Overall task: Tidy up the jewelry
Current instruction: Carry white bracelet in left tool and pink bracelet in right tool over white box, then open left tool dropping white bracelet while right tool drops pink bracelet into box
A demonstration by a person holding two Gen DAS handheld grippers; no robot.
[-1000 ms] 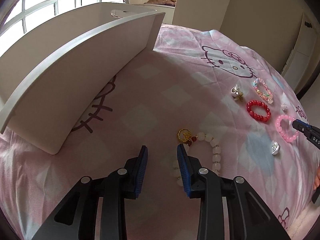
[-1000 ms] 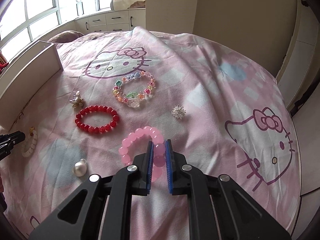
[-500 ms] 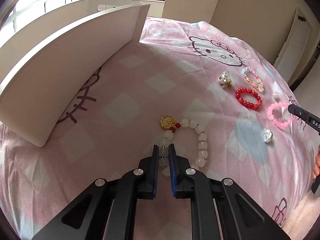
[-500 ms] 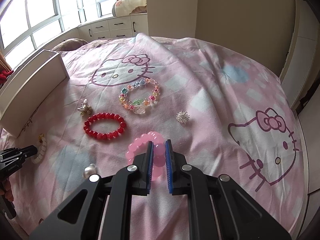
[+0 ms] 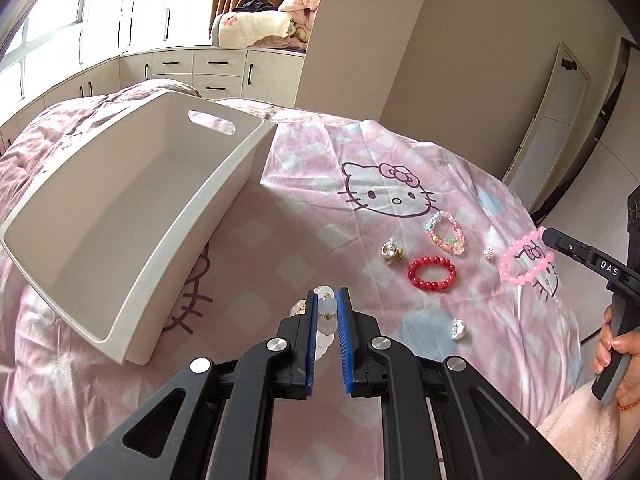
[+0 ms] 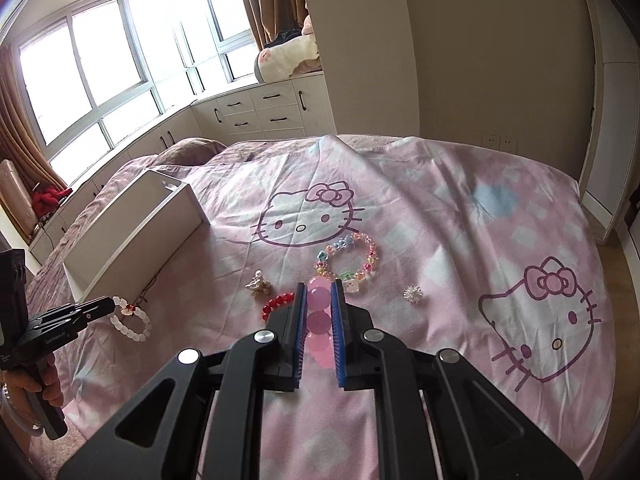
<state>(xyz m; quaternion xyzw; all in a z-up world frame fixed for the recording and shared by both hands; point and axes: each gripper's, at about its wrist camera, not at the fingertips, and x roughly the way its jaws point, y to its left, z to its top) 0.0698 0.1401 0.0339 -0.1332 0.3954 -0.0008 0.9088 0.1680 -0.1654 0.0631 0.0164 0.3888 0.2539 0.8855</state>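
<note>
My left gripper (image 5: 327, 300) is shut on a white bead bracelet (image 5: 326, 312) and holds it above the bed; it also shows in the right wrist view (image 6: 132, 320), hanging from the left gripper's tips. My right gripper (image 6: 319, 298) is shut on a pink bead bracelet (image 6: 319, 322), lifted off the bed; it also shows in the left wrist view (image 5: 524, 258). A white open bin (image 5: 120, 216) stands on the bed to the left. A red bead bracelet (image 5: 432, 273) and a multicolour bead bracelet (image 5: 445, 233) lie on the pink cover.
A small silver and gold charm (image 5: 390, 252), a sparkly ball (image 5: 488, 254) and a silver pearl piece (image 5: 459, 329) lie loose on the cover. White drawers (image 6: 260, 112) and windows stand behind the bed. A wall and door are at the right.
The left gripper shut on the white bracelet and lifted it. The right gripper lifted the pink bracelet off the bed. Both cameras rose and tilted up.
</note>
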